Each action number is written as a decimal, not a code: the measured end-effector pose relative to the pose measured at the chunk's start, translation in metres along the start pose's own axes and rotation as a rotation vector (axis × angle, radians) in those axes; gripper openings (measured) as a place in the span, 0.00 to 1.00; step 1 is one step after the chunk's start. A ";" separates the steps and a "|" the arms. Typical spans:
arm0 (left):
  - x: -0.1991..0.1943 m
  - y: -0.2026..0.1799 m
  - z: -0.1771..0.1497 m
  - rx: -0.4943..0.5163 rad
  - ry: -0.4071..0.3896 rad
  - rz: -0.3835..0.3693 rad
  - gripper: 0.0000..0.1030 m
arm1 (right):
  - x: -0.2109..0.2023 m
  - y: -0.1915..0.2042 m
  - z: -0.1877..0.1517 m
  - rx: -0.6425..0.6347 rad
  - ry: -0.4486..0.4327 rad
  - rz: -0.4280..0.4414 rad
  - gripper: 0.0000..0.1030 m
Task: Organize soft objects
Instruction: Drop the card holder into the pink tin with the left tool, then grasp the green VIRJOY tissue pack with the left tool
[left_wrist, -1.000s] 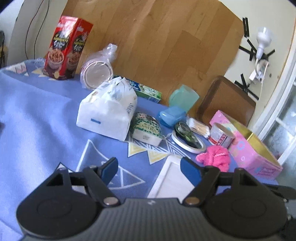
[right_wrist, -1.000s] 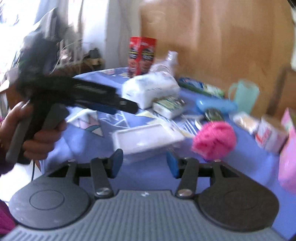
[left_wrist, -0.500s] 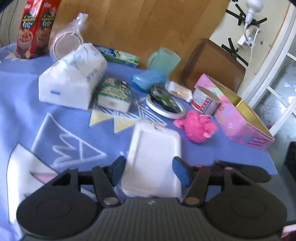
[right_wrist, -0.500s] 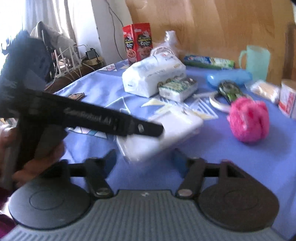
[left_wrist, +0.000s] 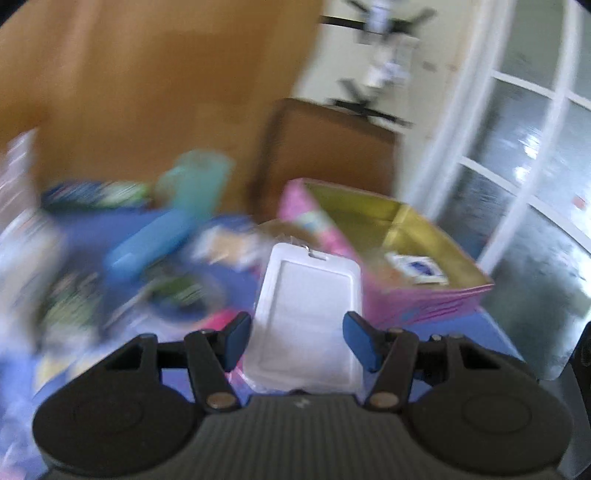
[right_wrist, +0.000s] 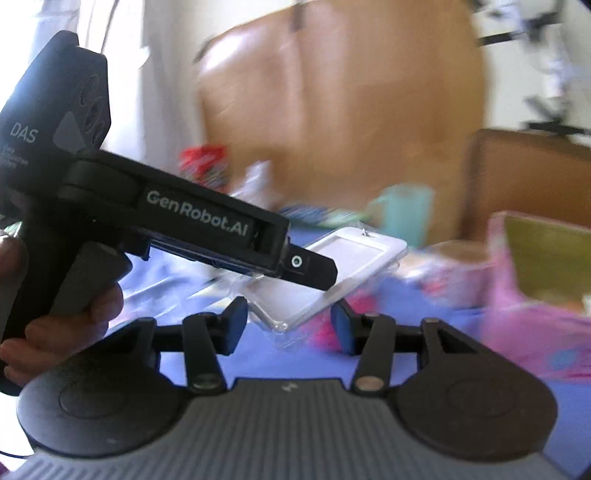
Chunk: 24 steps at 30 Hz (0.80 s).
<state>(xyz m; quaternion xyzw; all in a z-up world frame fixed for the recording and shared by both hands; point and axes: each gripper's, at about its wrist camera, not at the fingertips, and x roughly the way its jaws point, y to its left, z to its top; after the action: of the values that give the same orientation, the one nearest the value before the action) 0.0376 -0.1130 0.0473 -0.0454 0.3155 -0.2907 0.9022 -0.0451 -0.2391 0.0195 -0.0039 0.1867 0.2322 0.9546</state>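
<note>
The light, stiff-looking white pack (left_wrist: 308, 314) is being pinched by its long sides in the left tool (left_wrist: 295, 338); the right tool (right_wrist: 288, 325) is closing, seemingly empty

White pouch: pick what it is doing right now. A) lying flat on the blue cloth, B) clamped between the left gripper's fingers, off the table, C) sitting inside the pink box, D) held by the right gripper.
B: the white pouch sits between the left gripper pads, raised above the cloth.

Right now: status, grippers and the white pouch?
Left gripper shut on white pouch, airborne. Right gripper empty, jaws closing. Pink box open ahead; nothing blocking.
</note>
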 end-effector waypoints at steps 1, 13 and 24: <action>0.015 -0.017 0.011 0.034 -0.004 -0.025 0.54 | -0.008 -0.015 0.002 0.011 -0.022 -0.040 0.51; 0.041 -0.027 0.019 0.038 -0.086 0.054 0.69 | -0.016 -0.170 0.009 0.210 -0.102 -0.456 0.54; -0.051 0.108 -0.073 -0.158 -0.059 0.419 0.69 | 0.007 -0.086 0.015 0.139 -0.084 -0.142 0.53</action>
<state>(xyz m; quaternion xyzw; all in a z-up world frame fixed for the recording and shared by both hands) 0.0154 0.0118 -0.0123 -0.0578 0.3135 -0.0700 0.9453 0.0048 -0.3113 0.0242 0.0588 0.1614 0.1506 0.9735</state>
